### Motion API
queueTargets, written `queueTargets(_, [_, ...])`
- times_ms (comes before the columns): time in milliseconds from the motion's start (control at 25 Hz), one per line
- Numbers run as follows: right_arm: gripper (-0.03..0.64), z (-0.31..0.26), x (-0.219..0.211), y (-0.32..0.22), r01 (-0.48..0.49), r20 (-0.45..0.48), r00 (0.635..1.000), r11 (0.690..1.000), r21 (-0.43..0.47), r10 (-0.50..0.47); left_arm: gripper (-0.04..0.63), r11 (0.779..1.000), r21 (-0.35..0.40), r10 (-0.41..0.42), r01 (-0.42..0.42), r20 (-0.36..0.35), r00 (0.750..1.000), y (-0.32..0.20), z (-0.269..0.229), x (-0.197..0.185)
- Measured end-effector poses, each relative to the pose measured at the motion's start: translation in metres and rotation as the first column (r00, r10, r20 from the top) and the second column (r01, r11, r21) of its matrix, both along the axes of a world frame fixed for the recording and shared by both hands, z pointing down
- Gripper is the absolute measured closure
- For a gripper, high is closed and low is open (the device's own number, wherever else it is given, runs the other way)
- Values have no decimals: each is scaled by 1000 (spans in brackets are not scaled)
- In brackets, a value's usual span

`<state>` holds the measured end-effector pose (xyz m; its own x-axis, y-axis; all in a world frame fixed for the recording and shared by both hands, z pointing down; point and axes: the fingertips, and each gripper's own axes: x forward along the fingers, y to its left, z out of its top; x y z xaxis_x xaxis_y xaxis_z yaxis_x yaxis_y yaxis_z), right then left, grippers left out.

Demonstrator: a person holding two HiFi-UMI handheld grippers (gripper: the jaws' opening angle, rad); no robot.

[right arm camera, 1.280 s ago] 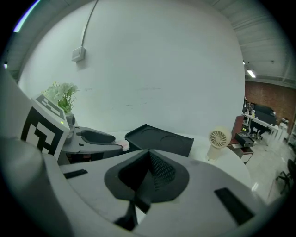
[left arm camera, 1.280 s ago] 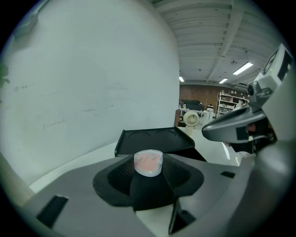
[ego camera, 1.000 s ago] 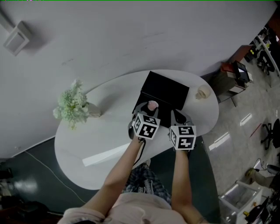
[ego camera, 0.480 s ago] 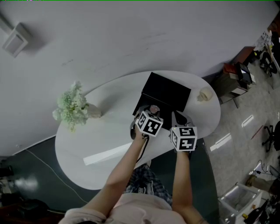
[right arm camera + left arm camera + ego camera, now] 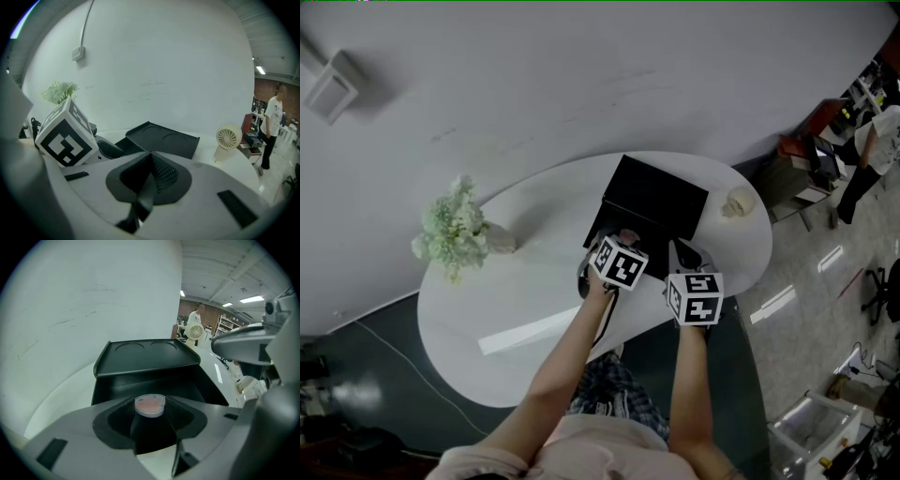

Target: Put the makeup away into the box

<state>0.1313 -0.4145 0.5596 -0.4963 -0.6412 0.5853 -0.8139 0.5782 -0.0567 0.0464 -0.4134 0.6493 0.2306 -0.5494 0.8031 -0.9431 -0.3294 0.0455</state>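
One white surface [image 5: 478,319] carries the open black box [image 5: 661,199], its lid laid back so the cavity is free. I keep the right gripper [image 5: 147,180], jaws together on nothing, parked beside it and out of the way. The left gripper [image 5: 614,246] tips down at the box's near edge, clamped on the small pink-lidded makeup jar [image 5: 150,405] for setting inside.

A white oval desk [image 5: 487,309] is set against a plain pale wall [image 5: 581,75]. At the near left dark floor [image 5: 384,375] is seen, at the right glossy tiled floor [image 5: 811,272]. Far right, ceiling lights [image 5: 252,299] are lit.
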Motion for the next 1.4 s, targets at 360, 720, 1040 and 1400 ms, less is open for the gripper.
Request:
queueTargets(360, [600, 2, 4, 3, -14, -4, 1000, 1000, -1, 14, 233, 997, 71, 2, 6, -112, 994, 3, -14, 8])
queueTargets(720, [600, 2, 5, 6, -30, -4, 1000, 1000, 3, 30, 219, 993, 113, -22, 38, -142, 990, 7, -22, -3])
queueTargets(1040, [600, -17, 19, 10, -83, 30, 996, 995, 60, 82, 248, 971, 204, -78, 122, -210, 975, 13, -62, -22])
queueTargets(1400, [600, -68, 39, 34, -147, 98, 987, 974, 174, 131, 496, 907, 381, -99, 180, -224, 970, 40, -139, -49])
